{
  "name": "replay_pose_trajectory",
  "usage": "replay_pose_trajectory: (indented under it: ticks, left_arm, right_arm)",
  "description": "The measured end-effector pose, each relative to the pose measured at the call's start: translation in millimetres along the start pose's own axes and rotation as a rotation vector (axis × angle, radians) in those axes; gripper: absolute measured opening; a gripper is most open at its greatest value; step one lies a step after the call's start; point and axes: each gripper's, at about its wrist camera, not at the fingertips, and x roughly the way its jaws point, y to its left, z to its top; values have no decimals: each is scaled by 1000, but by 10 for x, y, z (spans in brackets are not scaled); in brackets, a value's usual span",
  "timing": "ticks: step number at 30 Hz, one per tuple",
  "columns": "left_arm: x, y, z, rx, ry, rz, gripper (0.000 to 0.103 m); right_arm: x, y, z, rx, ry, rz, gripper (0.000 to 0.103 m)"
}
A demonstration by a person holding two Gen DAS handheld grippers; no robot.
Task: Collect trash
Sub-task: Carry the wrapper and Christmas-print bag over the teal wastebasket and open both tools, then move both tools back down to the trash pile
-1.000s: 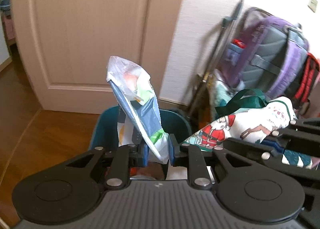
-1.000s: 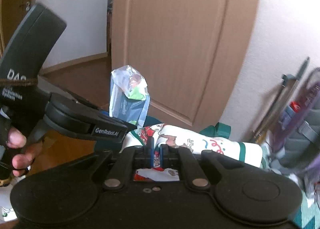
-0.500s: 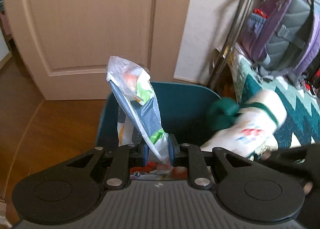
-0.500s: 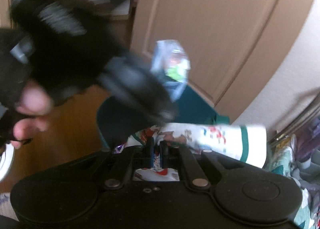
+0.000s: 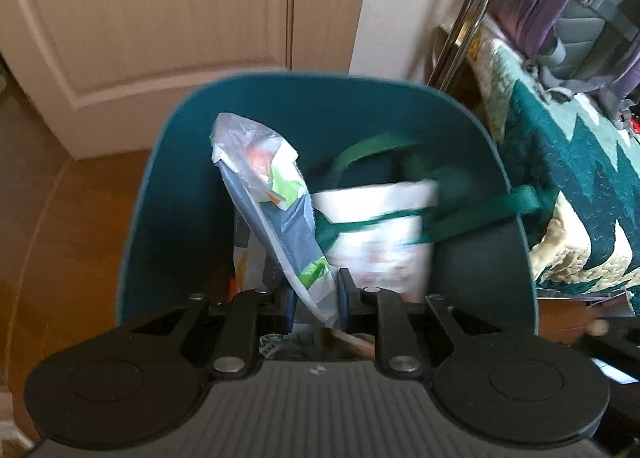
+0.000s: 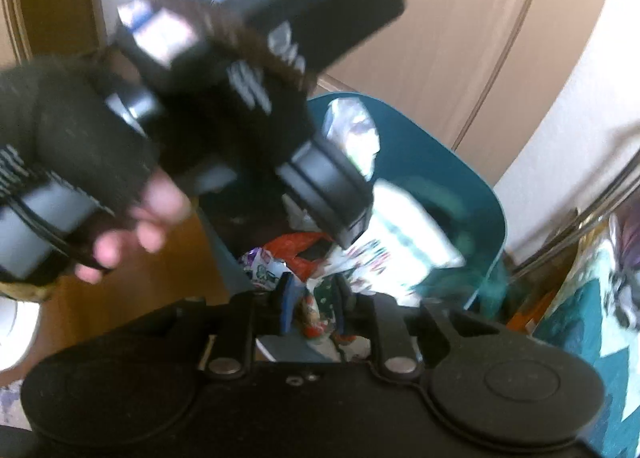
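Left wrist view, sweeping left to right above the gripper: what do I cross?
Wood floor → teal bin's left wall → plastic wrapper pinched in the left gripper → white gift bag with green handles → teal zigzag quilt.

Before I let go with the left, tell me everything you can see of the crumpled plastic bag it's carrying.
The crumpled translucent plastic bag is thin film, printed in grey-blue, white, green and orange. It stands tilted, its bunched top leaning up and left, its lower end pinched between the pads of the left gripper. It hangs inside the mouth of the teal plastic bin, beside the white printed gift bag with green handles lying in the bin. Whether the two bags touch is unclear.
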Motion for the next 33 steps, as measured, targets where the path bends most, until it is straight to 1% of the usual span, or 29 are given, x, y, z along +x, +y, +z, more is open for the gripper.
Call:
replay_pose_trajectory:
  ticks: [1, 2, 3, 4, 6, 8, 10, 12, 15, 16, 18, 19, 21, 22, 26, 28, 31, 33]
  left_arm:
    - [25, -3, -11, -13, 8, -3, 23]
    - [40, -5, -21, -22, 13, -3, 24]
    - [48, -13, -34, -31, 16, -2, 29]
    - [48, -24, -37, -36, 16, -1, 30]
    - [35, -49, -52, -44, 17, -4, 31]
    - [-2, -81, -67, -52, 19, -5, 34]
    - [-77, -125, -90, -53, 3, -3, 58]
    - [-186, -185, -137, -49, -27, -1, 67]
    - [-335, -250, -208, -68, -42, -1, 68]
    - [-401, -276, -243, -77, -48, 4, 68]
    - [-530, -340, -295, -80, -63, 12, 69]
    - [-610, -381, -329, -81, -72, 13, 72]
    - [-767, -454, -396, -93, -90, 9, 76]
    - [-826, -494, -413, -98, -96, 3, 76]
    - [-1128, -726, -544, -83, -129, 1, 76]
    - [-1249, -853, -606, -83, -148, 2, 81]
    - [-1362, -1082, -692, -92, -175, -14, 82]
    - [-1377, -1233, -744, -98, -178, -33, 83]
  right_arm:
    - [-34, 0, -12, 13, -5, 3, 27]
    - [-106, -80, -75, 30, -15, 9, 27]
    - [-135, -109, -87, 43, -20, 18, 27]
    - [-168, -149, -97, 59, -26, 25, 28]
    - [-262, -226, -146, 102, -39, 37, 28]
    - [-374, -288, -197, 141, -55, 53, 29]
    - [-484, -431, -217, 175, -73, 63, 29]
    - [-652, -489, -272, 212, -96, 76, 29]
    - [-860, -659, -346, 264, -131, 95, 31]
    - [-898, -632, -381, 276, -142, 101, 32]
    - [-1037, -713, -444, 300, -166, 103, 34]
    - [-1134, -754, -496, 309, -179, 100, 36]
    - [-1257, -795, -638, 322, -200, 90, 41]
    - [-1322, -805, -720, 330, -210, 90, 43]
    - [-1577, -926, -1002, 367, -237, 79, 45]
    - [-1748, -975, -1138, 380, -250, 78, 46]
    - [-1877, -1065, -1342, 398, -266, 87, 50]
    - [-1974, -1153, -1489, 403, -268, 95, 51]
